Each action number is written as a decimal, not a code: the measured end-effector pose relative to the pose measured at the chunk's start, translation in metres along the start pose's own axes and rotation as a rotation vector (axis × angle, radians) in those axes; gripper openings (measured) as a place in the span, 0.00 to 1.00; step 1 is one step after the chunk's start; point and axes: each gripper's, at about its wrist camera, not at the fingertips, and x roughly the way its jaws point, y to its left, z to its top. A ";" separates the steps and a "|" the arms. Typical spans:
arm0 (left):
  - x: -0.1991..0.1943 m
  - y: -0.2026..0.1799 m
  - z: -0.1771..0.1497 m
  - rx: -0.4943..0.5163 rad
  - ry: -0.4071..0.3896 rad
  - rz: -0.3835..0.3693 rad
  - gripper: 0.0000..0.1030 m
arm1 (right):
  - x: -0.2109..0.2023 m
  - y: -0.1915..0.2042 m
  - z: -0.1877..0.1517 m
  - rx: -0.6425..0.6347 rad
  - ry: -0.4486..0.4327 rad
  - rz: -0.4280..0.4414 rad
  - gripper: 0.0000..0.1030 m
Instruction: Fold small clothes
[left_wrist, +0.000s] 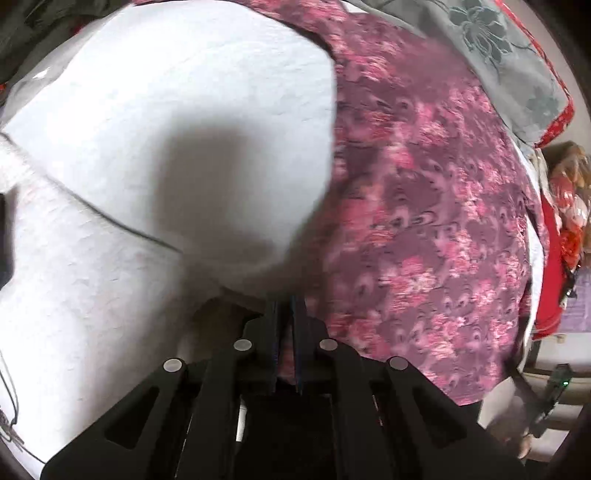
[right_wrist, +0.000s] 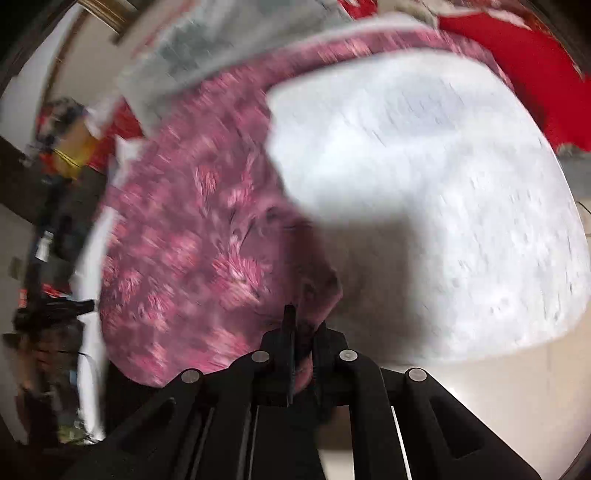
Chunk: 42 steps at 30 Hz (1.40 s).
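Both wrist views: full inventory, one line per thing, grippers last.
floral cloth: 1, purple-pink print, spread over the surface beside the white fabric; an edge is pinched in both grippers
white fabric: 1 area, white, textured, left in left wrist view, right in right wrist view; whether one piece or two I cannot tell
grey cloth: 1, grey with dark flower print and red edge, far side beyond the floral cloth
red fabric: 1, plain red, far corner past the white fabric
clutter: blurred, count unclear, off the surface's edge
left gripper: 1, black, shut on the floral cloth's edge
right gripper: 1, black, shut on the floral cloth's edge; view motion-blurred
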 end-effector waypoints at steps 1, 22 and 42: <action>-0.006 0.004 0.002 -0.009 -0.016 -0.010 0.04 | -0.006 0.003 0.005 -0.015 -0.021 -0.008 0.12; 0.039 -0.139 0.089 0.271 -0.178 0.124 0.48 | 0.094 0.042 0.191 -0.080 -0.236 -0.131 0.01; 0.054 -0.153 0.096 0.260 -0.174 0.081 0.69 | 0.018 -0.267 0.230 0.922 -0.562 0.100 0.57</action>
